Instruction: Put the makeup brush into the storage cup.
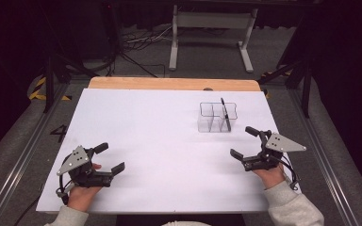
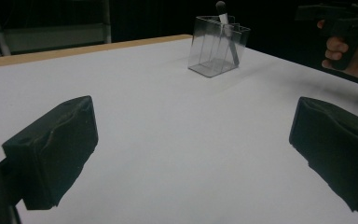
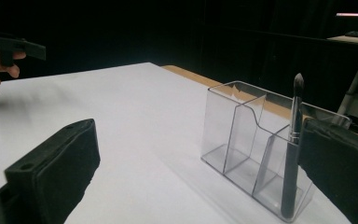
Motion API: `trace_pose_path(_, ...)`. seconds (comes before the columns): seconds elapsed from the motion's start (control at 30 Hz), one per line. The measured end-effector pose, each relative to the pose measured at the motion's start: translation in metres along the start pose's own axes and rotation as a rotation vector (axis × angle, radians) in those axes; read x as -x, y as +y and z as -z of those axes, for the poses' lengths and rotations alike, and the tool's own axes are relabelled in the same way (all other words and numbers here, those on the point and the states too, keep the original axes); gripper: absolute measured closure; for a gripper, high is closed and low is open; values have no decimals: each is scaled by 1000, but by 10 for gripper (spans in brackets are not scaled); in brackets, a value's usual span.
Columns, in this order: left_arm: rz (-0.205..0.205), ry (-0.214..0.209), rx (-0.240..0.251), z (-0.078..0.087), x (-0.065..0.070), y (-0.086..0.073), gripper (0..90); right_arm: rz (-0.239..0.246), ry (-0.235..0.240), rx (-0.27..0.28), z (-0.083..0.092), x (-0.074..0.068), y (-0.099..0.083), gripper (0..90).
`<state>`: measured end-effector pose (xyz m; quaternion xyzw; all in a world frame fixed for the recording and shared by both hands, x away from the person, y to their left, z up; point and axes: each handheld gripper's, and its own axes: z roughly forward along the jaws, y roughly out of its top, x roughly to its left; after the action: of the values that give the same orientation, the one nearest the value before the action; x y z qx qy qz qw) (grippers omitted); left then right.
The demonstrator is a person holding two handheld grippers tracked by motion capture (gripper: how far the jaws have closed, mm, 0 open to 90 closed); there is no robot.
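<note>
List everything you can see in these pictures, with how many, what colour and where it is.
table: one, wooden far edge, centre of the scene
white sheet: one, white, covering the table top
organizer: one, clear plastic, several compartments, far right part of the sheet
brush: one, dark handle with silvery ferrule, standing tilted in an end compartment of the organizer
frame: one, pale grey, on the floor beyond the table
cables: several, dark and light, on the floor beyond the table
left gripper: one, black, near left, jaws apart
right gripper: one, black, near right, jaws apart
</note>
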<state>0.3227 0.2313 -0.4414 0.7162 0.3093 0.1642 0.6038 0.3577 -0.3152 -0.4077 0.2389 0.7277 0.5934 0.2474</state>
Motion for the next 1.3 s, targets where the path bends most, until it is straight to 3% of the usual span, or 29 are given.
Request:
trace_pose_path(0.27,-3,-21,11,0,0,0,18,42,16,-8,1,-8,-8,2)
trace_pose_path(0.63,1,-33,16,1,0,0,18,12,2,-9,2,-14,-26,2)
trace_pose_path(0.83,21,-52,35,1,-2,-1,18,-13,-41,-41,-3,-15,-34,2)
trace_pose_path(1.3,18,-66,33,-2,-2,-2,19,-17,-31,-22,-3,-16,-37,2)
